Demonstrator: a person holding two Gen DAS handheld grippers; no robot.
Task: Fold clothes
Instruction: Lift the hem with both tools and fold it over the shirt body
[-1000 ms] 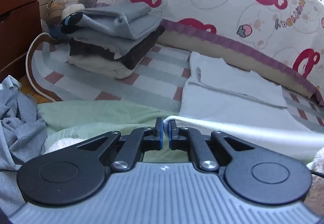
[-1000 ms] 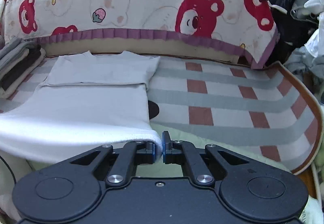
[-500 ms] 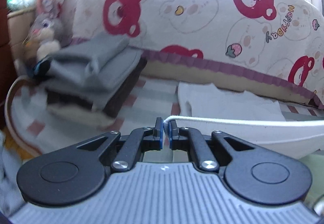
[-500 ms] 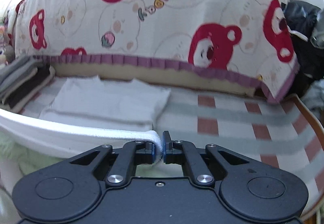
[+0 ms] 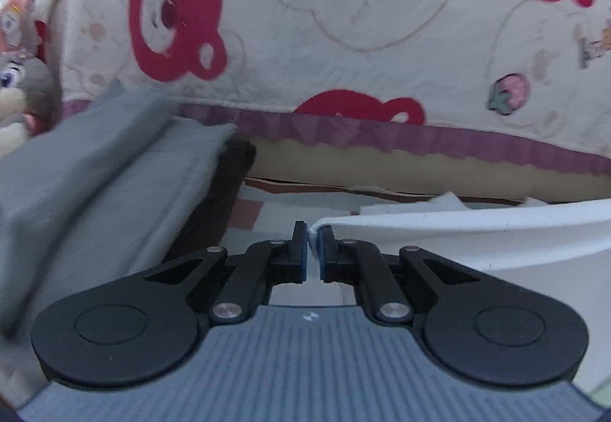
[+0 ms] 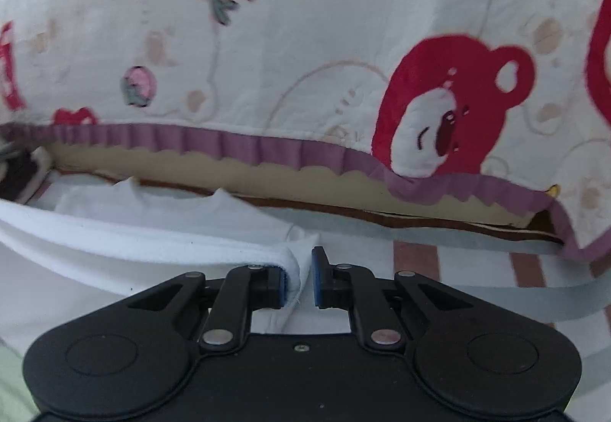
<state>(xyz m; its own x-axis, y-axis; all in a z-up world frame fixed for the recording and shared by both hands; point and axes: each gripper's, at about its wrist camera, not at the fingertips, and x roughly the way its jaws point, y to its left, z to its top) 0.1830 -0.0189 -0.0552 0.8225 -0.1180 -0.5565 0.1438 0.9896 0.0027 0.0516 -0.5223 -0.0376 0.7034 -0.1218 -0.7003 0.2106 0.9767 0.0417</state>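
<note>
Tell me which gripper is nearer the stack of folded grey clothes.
Left. The left gripper is right beside the stack of folded grey clothes, which fills its view's left side. The right gripper holds the white garment's far end, the stack barely visible at its left edge.

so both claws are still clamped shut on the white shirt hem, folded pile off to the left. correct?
Not quite. The right claw has opened, with the white shirt hem loose beside one finger in the right wrist view. The left claw is clamped on it, and the folded pile sits left.
</note>
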